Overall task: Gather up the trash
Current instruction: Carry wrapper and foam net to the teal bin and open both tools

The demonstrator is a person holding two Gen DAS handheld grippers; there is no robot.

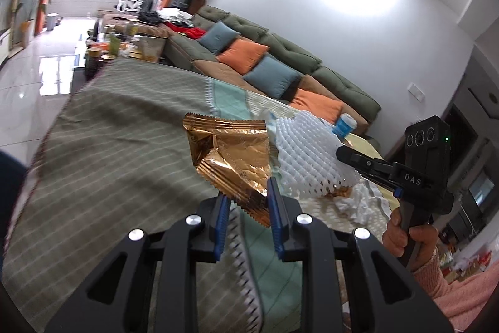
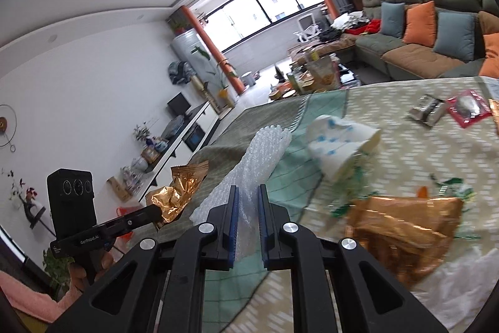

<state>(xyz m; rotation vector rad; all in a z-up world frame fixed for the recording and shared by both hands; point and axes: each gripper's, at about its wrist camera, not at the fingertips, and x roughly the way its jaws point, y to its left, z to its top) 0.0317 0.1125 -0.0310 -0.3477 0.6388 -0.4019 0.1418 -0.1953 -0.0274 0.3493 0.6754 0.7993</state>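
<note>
My left gripper (image 1: pixel 248 192) is shut on a crumpled gold foil wrapper (image 1: pixel 230 152), held up above the striped tablecloth (image 1: pixel 124 127). Just right of it, my right gripper (image 1: pixel 340 153) carries a white foam fruit net (image 1: pixel 308 155). In the right wrist view that gripper (image 2: pixel 248 189) has its blue pads pressed on the foam net (image 2: pixel 259 158), which sticks out forward over the table. The left gripper (image 2: pixel 153 213) shows there at the lower left, with the gold wrapper (image 2: pixel 177 192) in it.
On the table lie a crushed paper cup (image 2: pixel 340 142), another gold wrapper (image 2: pixel 402 227), torn green wrapping (image 2: pixel 455 192), white tissue (image 2: pixel 452 286), a silver packet (image 2: pixel 427 111) and a red packet (image 2: pixel 467 110). A green sofa (image 1: pixel 280 52) stands behind; a cluttered low table (image 2: pixel 315 74) lies beyond.
</note>
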